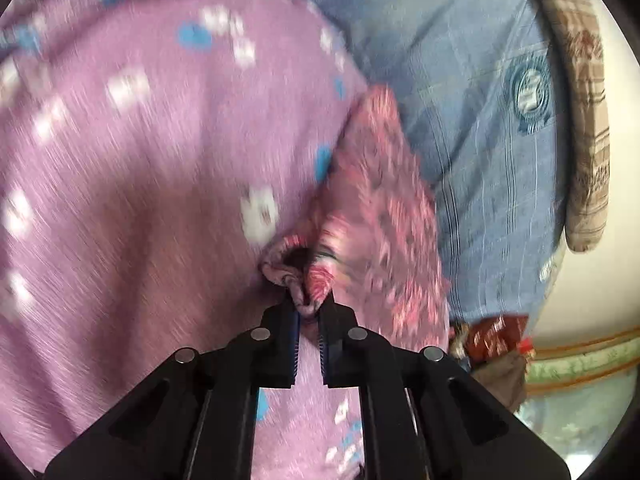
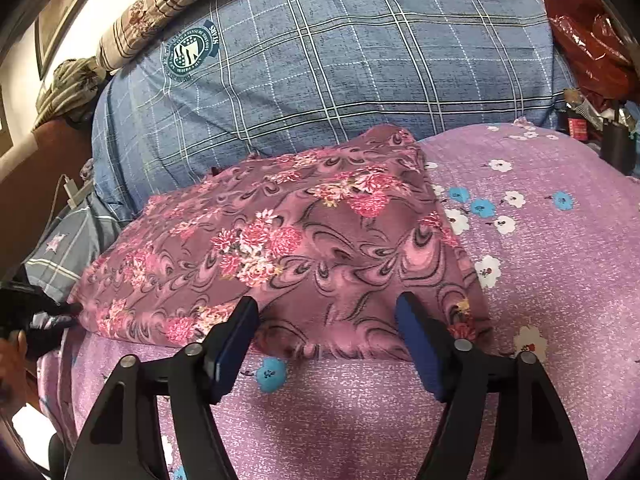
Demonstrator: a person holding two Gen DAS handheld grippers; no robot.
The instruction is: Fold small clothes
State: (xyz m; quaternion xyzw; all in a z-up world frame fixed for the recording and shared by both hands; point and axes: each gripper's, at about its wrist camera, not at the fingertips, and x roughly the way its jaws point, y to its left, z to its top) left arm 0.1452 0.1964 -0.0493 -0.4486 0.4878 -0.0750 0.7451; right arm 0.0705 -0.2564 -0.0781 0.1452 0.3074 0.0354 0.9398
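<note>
Left tool (image 1: 308,304): pinching corner of floral garment (image 2: 280,248); right tool (image 2: 328,312): spread over garment's near edge, not gripping; garment on lilac bedsheet (image 2: 540,280)

The folded mauve garment (image 2: 304,248) bears pink flower clusters and dark swirls. The lilac bedsheet (image 2: 552,280) carries white and blue blossoms. The far blue pillow (image 2: 340,64) has white checks and a teal crest.

We make out only "SWJS" on the ribbon of a round teal crest (image 2: 189,55) printed on the blue checked pillow (image 2: 360,60); the lettering ringing that emblem stays too small to read.
</note>
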